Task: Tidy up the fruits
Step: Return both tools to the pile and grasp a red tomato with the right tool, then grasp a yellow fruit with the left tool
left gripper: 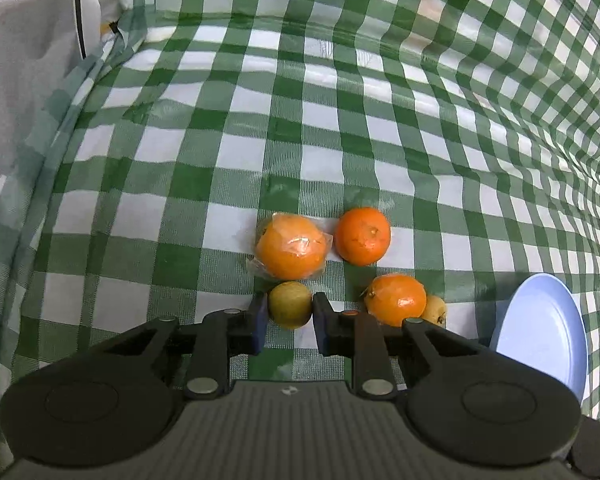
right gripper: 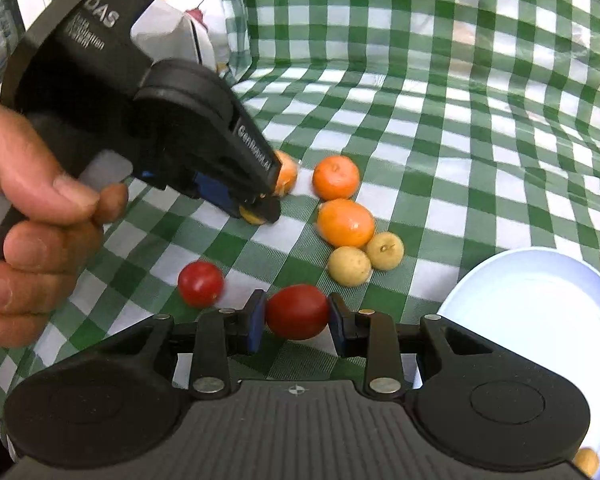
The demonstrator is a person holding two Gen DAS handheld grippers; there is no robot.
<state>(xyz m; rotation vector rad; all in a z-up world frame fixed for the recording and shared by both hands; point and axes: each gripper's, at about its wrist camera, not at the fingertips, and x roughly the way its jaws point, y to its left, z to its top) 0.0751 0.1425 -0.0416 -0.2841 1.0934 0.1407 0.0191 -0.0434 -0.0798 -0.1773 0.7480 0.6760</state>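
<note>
In the left wrist view my left gripper (left gripper: 290, 310) is shut on a small yellow-green fruit (left gripper: 290, 300), with both blue pads against its sides on the checked cloth. Just beyond it lie a plastic-wrapped orange (left gripper: 292, 246), a bare orange (left gripper: 363, 235) and a third orange (left gripper: 396, 299). My right gripper (right gripper: 297, 318) is shut on a red tomato (right gripper: 297, 308). A second red tomato (right gripper: 200, 283) rests to its left. The left gripper (right gripper: 260, 212) also shows in the right wrist view, tilted down over its yellow fruit (right gripper: 251, 216), held by a person's hand (right gripper: 40, 240).
A pale blue plate (right gripper: 540, 304) sits at the right with one small yellow fruit (right gripper: 586, 462) at its near edge. Two pale yellow fruits (right gripper: 349, 265) lie beside the oranges (right gripper: 346, 223). The green checked cloth (left gripper: 260, 120) rises at the back and right.
</note>
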